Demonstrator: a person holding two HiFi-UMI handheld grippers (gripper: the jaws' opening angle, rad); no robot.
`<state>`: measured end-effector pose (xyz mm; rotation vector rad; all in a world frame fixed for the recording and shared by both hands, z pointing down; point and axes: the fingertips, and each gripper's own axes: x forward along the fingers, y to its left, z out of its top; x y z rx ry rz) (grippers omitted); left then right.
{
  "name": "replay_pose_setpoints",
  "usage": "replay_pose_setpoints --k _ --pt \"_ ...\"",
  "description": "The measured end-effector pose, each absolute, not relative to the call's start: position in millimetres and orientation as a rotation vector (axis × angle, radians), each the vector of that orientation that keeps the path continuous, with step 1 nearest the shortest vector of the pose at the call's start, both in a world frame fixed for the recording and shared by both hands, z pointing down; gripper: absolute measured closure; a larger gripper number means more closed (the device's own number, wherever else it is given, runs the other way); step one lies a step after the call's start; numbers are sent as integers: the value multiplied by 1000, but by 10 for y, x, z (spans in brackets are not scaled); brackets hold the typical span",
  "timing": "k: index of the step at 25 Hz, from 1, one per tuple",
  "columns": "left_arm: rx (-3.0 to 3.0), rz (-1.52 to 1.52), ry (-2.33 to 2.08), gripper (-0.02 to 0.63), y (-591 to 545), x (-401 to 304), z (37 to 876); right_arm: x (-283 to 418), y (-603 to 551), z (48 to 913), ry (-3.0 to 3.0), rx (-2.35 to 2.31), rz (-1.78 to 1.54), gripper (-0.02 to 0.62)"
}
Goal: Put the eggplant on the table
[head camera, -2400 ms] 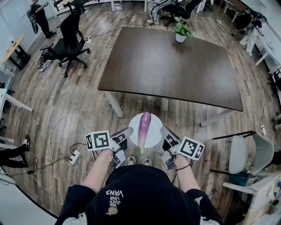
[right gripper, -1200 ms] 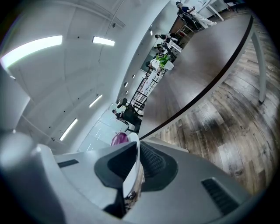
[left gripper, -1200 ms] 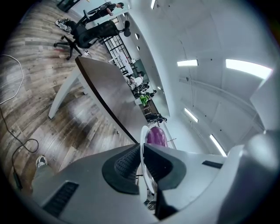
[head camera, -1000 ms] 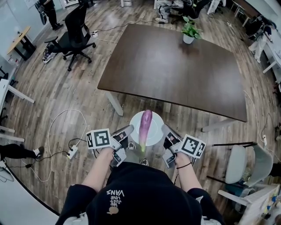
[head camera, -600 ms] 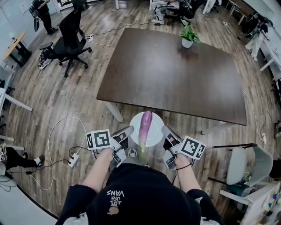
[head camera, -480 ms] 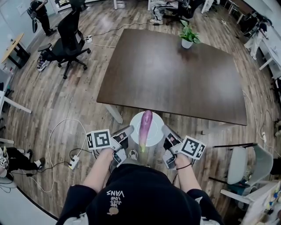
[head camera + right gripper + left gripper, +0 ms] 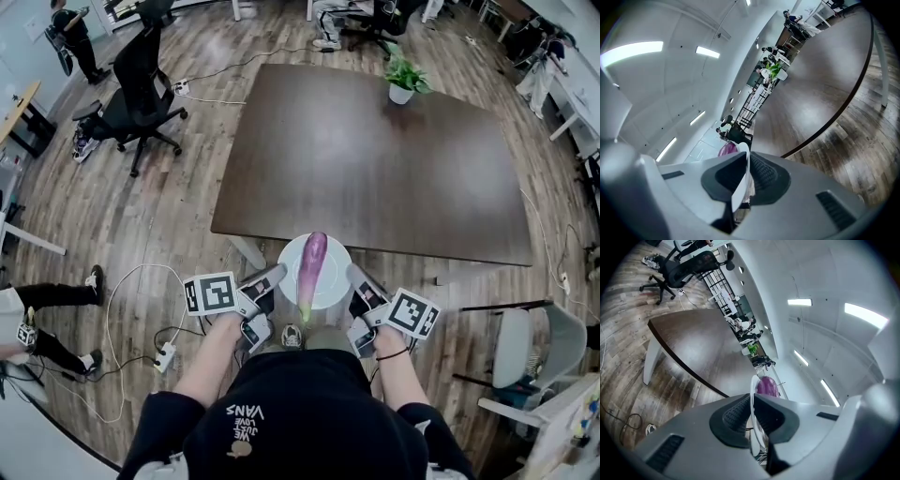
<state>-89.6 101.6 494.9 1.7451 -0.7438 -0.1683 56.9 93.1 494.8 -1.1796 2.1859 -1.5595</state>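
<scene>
Head view shows the long purple eggplant (image 7: 312, 265) with its green stem lying loose on a round white plate (image 7: 289, 267), the stem end poking past the near rim toward the person. The plate is held in the air close to the near edge of the dark brown wooden table (image 7: 375, 159). The left gripper (image 7: 272, 278) is pinched tight on the plate's left rim and the right gripper (image 7: 354, 277) on its right rim; each gripper view shows the thin edge squeezed between the jaws. Nothing grips the eggplant itself, so any tilt between the two hands could probably roll it onto the wood-plank floor (image 7: 141, 216). The slim rim might also slip.
</scene>
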Motion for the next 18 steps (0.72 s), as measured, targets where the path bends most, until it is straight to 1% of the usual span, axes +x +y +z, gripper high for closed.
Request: replay_pose_setpoints --k 9,18 --pt "1716 -175 -745 581 738 -879 4987 584 625 4968 2196 -1183 -1586 565" --pt "1704 -208 -787 581 236 -756 4986 697 61 4963 2251 -1135 -1606 565"
